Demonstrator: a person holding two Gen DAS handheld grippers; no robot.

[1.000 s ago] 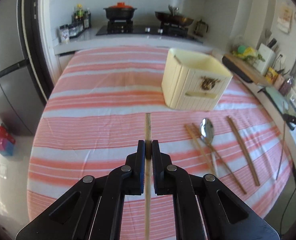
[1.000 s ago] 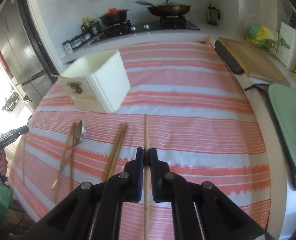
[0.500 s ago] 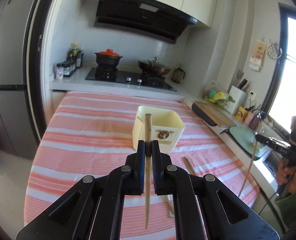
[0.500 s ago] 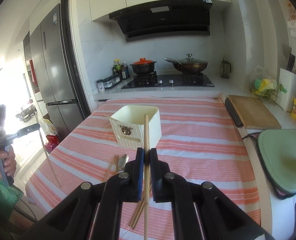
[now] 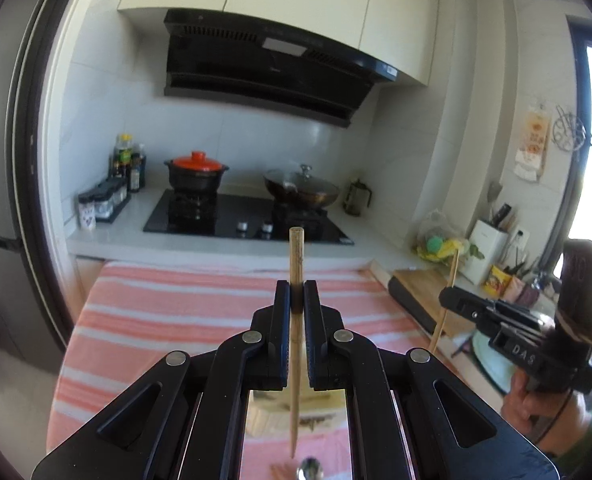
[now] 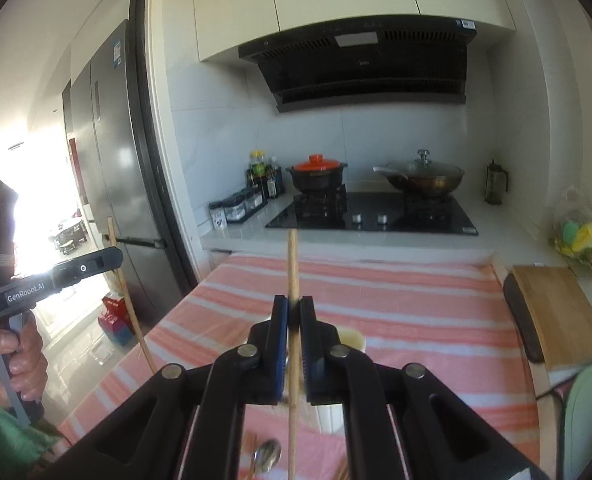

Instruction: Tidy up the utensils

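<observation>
Left gripper [image 5: 297, 294] clamping chopstick [image 5: 295, 264], striped tablecloth [image 5: 168, 312], stovetop [image 5: 248, 218] behind

Above striped cloth [image 5: 144, 312]: holder [image 6: 350, 340] low centre, spoon [image 6: 266, 456] nearer, cutting board [image 6: 556, 312] right, stove [image 6: 376, 216] behind.

**Utensil status: chopsticks, holder, spoon**

Left chopstick [image 5: 296, 256]: light wood, upright, clamped mid-length. Right chopstick [image 6: 293, 264]: same, nearly upright. Cream holder [image 6: 350, 340] stands below on the striped surface [image 6: 416, 312]. Metal spoon [image 6: 267, 455] lies nearer the near edge.
</observation>
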